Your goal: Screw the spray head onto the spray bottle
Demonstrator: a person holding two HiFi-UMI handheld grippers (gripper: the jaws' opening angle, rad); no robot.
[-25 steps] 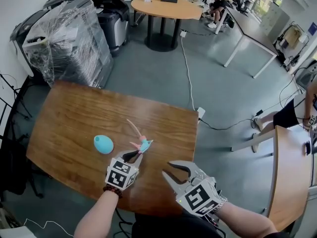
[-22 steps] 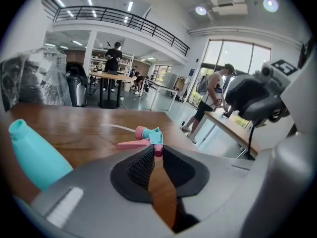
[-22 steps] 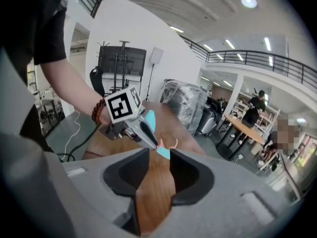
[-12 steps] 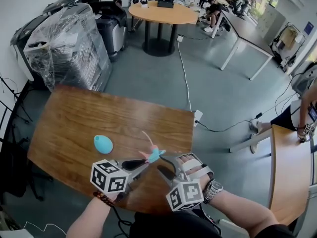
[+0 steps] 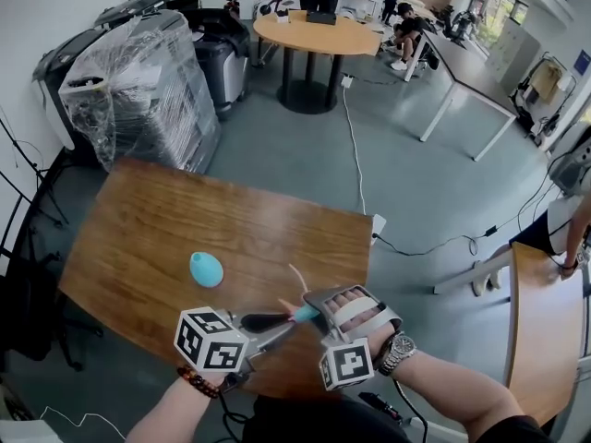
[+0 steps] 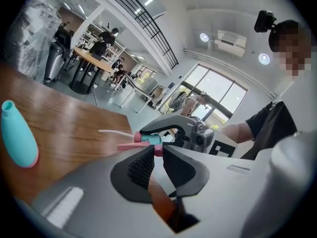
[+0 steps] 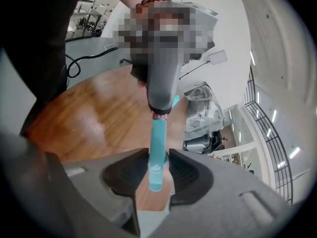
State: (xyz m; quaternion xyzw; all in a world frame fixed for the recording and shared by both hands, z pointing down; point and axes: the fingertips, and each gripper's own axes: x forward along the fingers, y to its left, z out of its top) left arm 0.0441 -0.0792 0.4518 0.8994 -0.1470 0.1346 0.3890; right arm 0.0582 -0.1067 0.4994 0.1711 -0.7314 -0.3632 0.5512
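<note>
Our left gripper (image 6: 154,150) has its jaws nearly closed on the spray head (image 6: 146,140), above the bench (image 5: 138,238). The right gripper (image 7: 158,163) has just been closing its jaws onto the teal body. The spray head is light, slick plastic, so we grip the body, not the bendy tube. The bottle (image 5: 206,269) lies apart.
</note>
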